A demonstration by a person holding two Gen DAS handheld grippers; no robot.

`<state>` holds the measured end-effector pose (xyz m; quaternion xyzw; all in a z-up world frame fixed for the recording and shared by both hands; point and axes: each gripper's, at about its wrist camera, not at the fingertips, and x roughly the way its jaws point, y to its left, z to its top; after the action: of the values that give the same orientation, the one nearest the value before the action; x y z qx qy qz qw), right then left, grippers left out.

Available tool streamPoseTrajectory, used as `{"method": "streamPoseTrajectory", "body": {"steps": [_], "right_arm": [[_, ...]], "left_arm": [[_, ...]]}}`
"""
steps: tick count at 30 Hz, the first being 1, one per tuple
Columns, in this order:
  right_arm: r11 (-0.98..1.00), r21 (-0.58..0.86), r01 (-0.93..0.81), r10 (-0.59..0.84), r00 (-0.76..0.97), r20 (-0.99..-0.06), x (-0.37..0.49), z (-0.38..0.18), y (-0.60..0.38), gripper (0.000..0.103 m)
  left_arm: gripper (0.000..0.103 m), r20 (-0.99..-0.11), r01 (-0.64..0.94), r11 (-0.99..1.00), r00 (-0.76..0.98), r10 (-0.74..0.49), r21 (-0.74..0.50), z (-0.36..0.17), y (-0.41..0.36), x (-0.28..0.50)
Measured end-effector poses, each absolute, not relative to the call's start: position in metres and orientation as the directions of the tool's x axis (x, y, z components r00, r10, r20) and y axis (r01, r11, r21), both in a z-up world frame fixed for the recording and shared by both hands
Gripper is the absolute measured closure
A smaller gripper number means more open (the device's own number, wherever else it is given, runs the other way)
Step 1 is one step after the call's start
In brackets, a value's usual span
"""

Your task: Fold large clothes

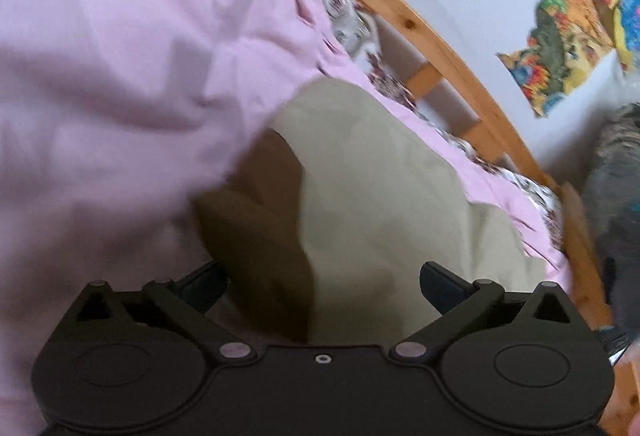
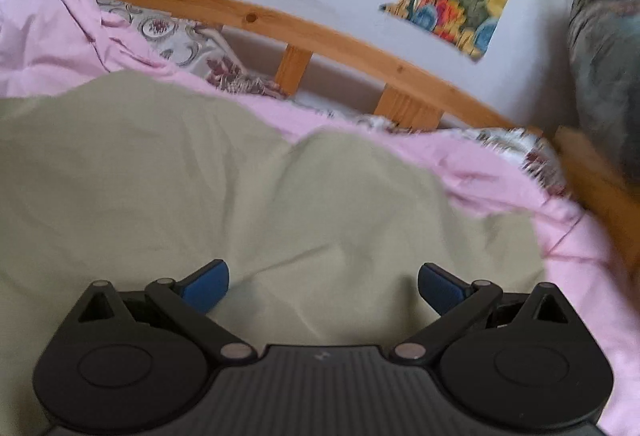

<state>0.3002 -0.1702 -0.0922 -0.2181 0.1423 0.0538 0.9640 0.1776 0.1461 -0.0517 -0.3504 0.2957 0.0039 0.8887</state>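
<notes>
Hovering spread wide, left gripper (image 1: 322, 286) and right gripper (image 2: 323, 286) hold nothing above the beige garment (image 2: 200, 172); no readable writing.

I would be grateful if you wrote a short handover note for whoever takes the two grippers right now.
Left gripper: open, holding nothing, above the beige garment.
Right gripper: open, empty, over the same garment.
The garment lies spread on the pink bedding, beside the wooden bed rail; one dark fold shows near the left gripper.
Done: no neat fold visible yet.
Left: grasp the edges, fold the garment.
</notes>
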Motion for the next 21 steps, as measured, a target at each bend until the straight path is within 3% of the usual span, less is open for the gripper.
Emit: {"method": "streamPoseTrajectory", "body": {"steps": [4, 10, 13, 16, 20, 21], "right_arm": [[0.878, -0.414, -0.24, 0.123, 0.949, -0.289, 0.262, -0.079, -0.161, 0.0], [0.838, -0.527, -0.144, 0.052, 0.981, -0.185, 0.246, -0.129, -0.142, 0.0], [0.814, -0.566, -0.13, 0.04, 0.985, -0.168, 0.245, -0.13, -0.134, 0.0], [0.832, -0.533, -0.152, 0.058, 0.98, -0.188, 0.247, -0.129, -0.14, 0.0], [0.839, -0.52, -0.162, 0.068, 0.978, -0.195, 0.247, -0.13, -0.142, 0.0], [0.838, -0.522, -0.161, 0.067, 0.979, -0.193, 0.247, -0.13, -0.142, 0.0]], "left_arm": [[0.001, -0.542, -0.206, 0.753, 0.809, -0.229, -0.625, -0.059, 0.134, 0.183], [0.001, -0.544, -0.244, 0.726, 0.812, -0.209, -0.643, -0.062, 0.139, 0.189], [0.006, -0.529, -0.272, 0.7, 0.83, -0.176, -0.66, -0.061, 0.157, 0.181], [0.025, -0.535, -0.316, 0.699, 0.837, -0.113, -0.642, -0.058, 0.171, 0.173], [0.06, -0.527, -0.344, 0.658, 0.844, -0.095, -0.67, -0.06, 0.184, 0.164], [0.062, -0.522, -0.345, 0.646, 0.847, -0.098, -0.681, -0.061, 0.186, 0.162]]}}
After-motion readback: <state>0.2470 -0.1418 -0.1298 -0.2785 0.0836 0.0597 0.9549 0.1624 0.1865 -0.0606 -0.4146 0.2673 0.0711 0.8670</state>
